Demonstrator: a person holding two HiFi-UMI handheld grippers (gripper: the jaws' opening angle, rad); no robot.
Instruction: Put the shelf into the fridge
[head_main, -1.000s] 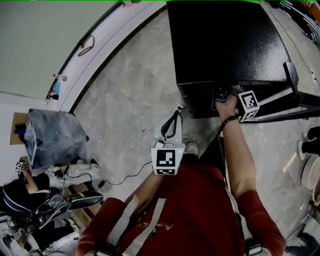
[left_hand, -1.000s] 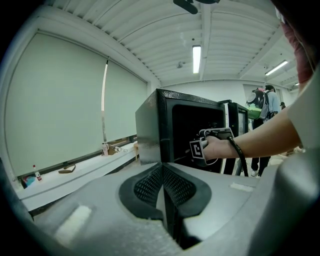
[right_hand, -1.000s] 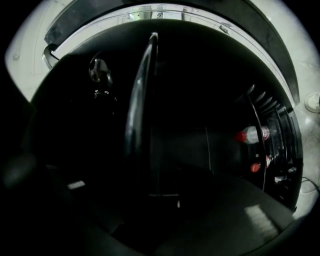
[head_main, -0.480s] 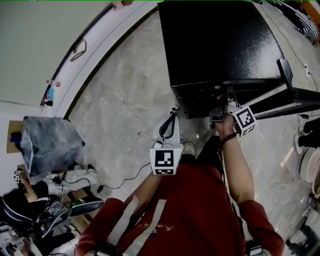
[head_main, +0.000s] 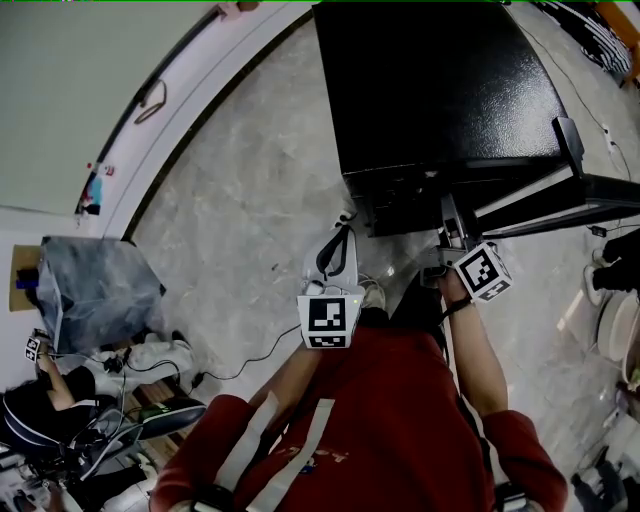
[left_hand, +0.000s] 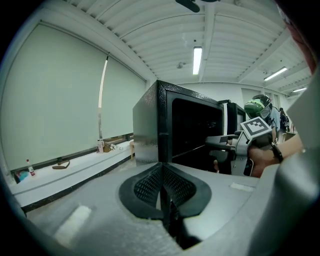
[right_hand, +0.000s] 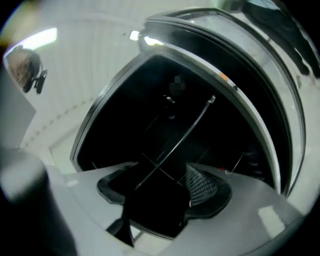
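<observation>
Right claw (right_hand: 157, 175) has backed out of the fridge (head_main: 430, 80) toward 6 o'clock in head view, jaws just opened with nothing between them, shelf (right_hand: 192, 124) left inside at its 1 o'clock, so probably placed, seating unconfirmed; left claw (left_hand: 161, 182) closed, empty.
</observation>
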